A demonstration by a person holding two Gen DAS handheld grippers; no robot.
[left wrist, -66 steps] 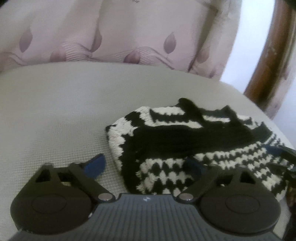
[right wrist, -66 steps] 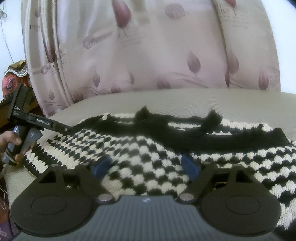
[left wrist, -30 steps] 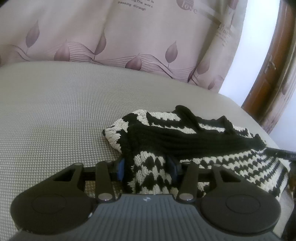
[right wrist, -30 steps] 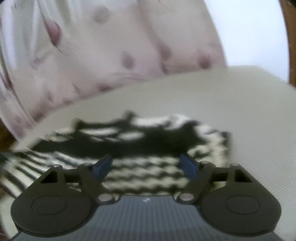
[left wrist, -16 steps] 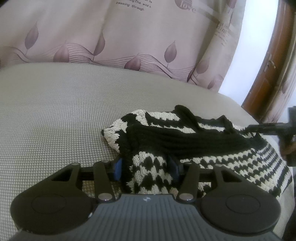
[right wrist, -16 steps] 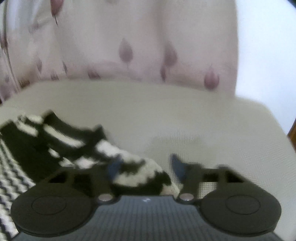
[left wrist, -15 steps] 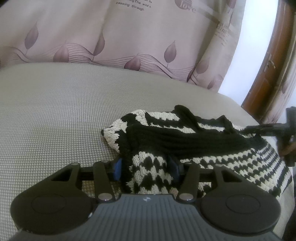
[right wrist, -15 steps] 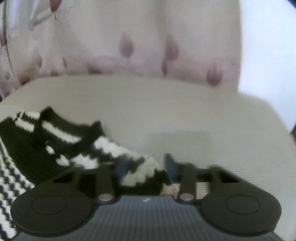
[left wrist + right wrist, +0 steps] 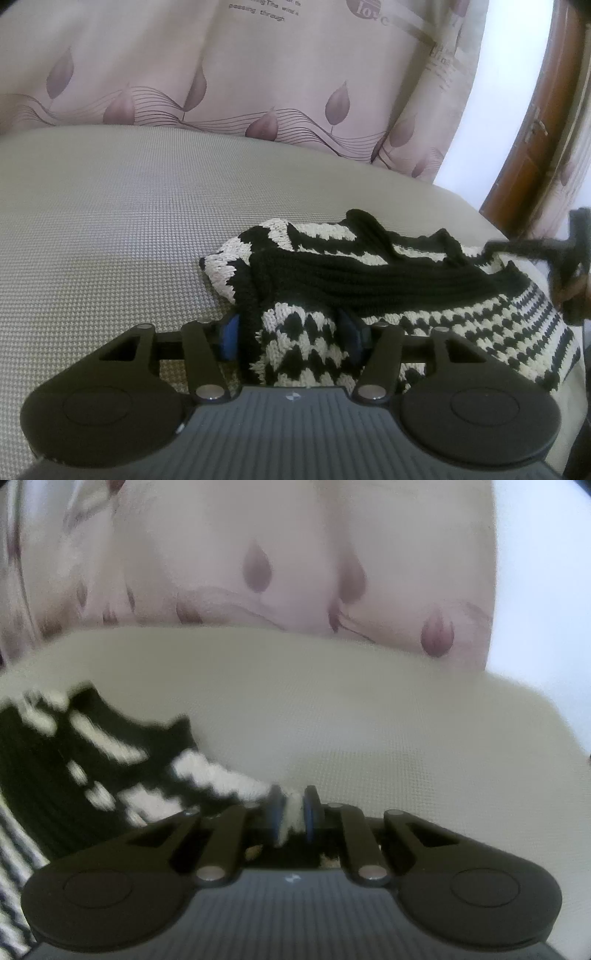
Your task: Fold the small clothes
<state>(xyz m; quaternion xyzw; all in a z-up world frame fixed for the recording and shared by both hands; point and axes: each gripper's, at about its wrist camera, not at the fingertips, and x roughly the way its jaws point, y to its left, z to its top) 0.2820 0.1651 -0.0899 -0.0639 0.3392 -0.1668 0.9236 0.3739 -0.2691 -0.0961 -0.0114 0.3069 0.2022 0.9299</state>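
A small black-and-cream knitted garment [image 9: 406, 295] lies bunched on a beige cushion [image 9: 129, 221]. My left gripper [image 9: 290, 332] is closed around its near left corner, with a thick fold of knit between the blue pads. My right gripper [image 9: 291, 816] is shut on the cream edge of the garment's right corner [image 9: 218, 771]; this view is blurred. The right gripper also shows at the far right of the left wrist view [image 9: 569, 254], at the garment's far corner.
A pink curtain with leaf print [image 9: 221, 74] hangs behind the cushion. A brown wooden door frame [image 9: 532, 122] stands at the back right. The cushion's far edge [image 9: 517, 698] curves off to the right.
My right gripper has swung to the garment's right corner and closed on its edge. My left gripper closed on the near left corner a second ago and has held still since.
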